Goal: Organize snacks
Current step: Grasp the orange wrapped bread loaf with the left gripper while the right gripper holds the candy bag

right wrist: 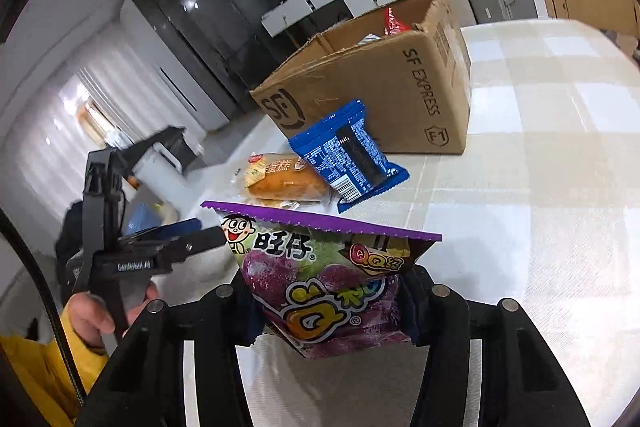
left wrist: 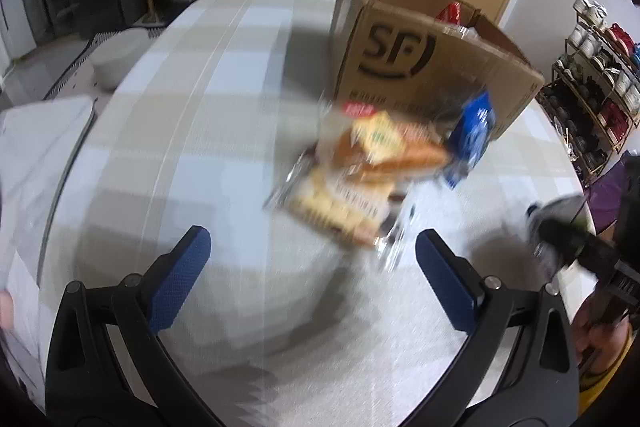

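While blur smears the cake packets (left wrist: pixel 352 179), the right hand-held gripper (right wrist: pixel 326 307) pinches a purple gummy bag (right wrist: pixel 324 279) — left hand-held gripper (left wrist: pixel 312 279) spread.

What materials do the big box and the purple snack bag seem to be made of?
Box: brown corrugated cardboard, matte, with printed black lettering, creased flaps and worn edges.
Purple bag: apparently thin plastic film, glossy; it reflects light, has a serrated sealed top edge, and dents where the right gripper clamps it.

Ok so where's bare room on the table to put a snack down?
Bare tablecloth runs wide right of the cardboard box. Crowded in front of the box: blue packet, cake packet and the purple gummy bag in the right claw.
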A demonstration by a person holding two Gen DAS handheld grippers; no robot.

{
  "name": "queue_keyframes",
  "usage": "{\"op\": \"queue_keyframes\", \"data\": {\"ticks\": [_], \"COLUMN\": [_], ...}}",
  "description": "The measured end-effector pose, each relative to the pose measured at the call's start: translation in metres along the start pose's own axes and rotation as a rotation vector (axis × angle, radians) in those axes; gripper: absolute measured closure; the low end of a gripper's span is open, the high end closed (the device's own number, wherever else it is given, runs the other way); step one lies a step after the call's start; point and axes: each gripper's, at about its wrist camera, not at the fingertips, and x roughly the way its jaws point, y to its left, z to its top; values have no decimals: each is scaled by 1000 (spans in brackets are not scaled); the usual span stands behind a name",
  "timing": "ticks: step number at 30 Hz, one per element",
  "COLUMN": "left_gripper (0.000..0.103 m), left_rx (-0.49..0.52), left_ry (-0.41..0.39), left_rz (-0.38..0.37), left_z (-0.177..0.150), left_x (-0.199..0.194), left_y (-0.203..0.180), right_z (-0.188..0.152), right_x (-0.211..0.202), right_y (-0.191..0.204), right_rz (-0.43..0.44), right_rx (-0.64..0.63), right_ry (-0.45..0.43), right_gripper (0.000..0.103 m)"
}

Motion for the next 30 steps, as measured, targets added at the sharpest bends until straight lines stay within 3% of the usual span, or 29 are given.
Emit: {"op": "queue_keyframes", "data": {"ticks": [6, 15, 19, 22, 23, 24, 26, 30], "left_gripper": [1, 4, 22, 46, 60, 68, 79, 90], "left_rx": [117, 292, 378, 418, 434, 446, 473, 526], "left_ry": [79, 99, 101, 119, 137, 150, 165, 178], "left_rz": [-24, 6, 19, 10, 8, -1, -34, -51], "left_z": [27, 52, 54, 51, 49, 47, 42, 33], "left_x": [21, 45, 46, 50, 51, 52, 49, 41], "left_y": [-23, -61, -79, -85, -86, -87, -91, -101], "right_z": [-5, -3, -5, -7, -7, -8, -8, -6], "right_x": [2, -1, -5, -7, -6, -7, -7, -6], "right_y": [6, -4, -7, -9, -9, -10, -11, -12], "right_rz": [31, 72, 83, 89, 89, 90, 91, 94], "right_rx": [-14, 33, 51, 55, 57, 58, 59, 63], "right_ry": [-7, -37, -43, -45, -44, -42, -40, -43], "right_gripper": [50, 50, 50, 50, 50, 50, 50, 50]}}
